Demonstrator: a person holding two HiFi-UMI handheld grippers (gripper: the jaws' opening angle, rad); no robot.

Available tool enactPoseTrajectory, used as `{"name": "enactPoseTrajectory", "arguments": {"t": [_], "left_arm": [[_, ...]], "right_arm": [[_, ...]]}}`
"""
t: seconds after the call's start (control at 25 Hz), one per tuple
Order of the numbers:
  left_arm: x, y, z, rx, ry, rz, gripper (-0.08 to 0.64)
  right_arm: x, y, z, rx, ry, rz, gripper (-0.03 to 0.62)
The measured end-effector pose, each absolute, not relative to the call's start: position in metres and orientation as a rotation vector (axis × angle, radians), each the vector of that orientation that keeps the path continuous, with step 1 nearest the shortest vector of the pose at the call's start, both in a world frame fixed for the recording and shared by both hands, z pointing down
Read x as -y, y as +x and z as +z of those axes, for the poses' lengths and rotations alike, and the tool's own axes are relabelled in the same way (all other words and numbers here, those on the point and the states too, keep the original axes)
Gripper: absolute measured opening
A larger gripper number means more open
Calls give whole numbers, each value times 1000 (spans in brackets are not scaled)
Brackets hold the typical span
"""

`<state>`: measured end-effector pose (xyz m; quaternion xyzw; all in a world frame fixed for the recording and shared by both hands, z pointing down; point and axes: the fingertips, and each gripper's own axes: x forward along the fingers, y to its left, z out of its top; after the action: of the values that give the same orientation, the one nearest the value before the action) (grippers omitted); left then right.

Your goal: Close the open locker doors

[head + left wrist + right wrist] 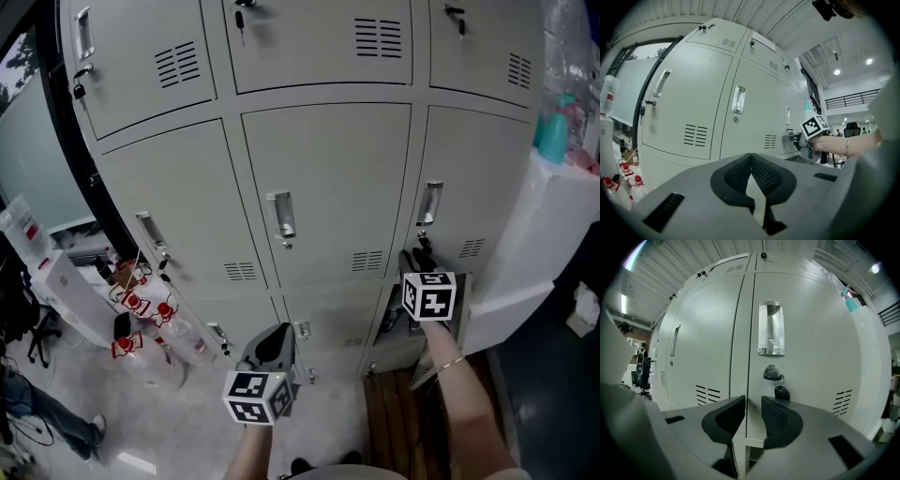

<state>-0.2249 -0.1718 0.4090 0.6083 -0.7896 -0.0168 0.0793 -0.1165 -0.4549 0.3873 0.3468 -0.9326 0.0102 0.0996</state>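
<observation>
A wall of grey lockers (328, 178) fills the head view. My right gripper (419, 261) is at the lower left edge of the middle-right door (478, 187), under its handle (429, 204). In the right gripper view its jaws (753, 411) stand apart, with that door's edge (749, 333) in line with the gap; I cannot tell whether they touch it. A key (771, 372) hangs in the lock. Below, a bottom-row compartment shows a dark gap (386, 323). My left gripper (275, 345) (751, 161) is shut and empty, facing the bottom-middle door (328, 323).
Bottles with red caps (141, 319) and a white box (66, 281) crowd the floor at the left. A white cabinet (539, 234) with a teal bottle (553, 127) stands against the lockers on the right. Wooden flooring (403, 412) lies under my right arm.
</observation>
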Motion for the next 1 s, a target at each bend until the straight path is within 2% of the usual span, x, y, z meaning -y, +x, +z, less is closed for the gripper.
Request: {"name": "enactPoseTrajectory", "arguments": {"t": [0.4, 1.0], "left_arm": [[197, -194, 422, 2256, 1915, -33, 20], [247, -112, 441, 2010, 2144, 47, 20]], "right_arm": [[400, -68, 368, 2847, 966, 22, 97], [358, 104, 419, 2742, 1295, 235, 97]]}}
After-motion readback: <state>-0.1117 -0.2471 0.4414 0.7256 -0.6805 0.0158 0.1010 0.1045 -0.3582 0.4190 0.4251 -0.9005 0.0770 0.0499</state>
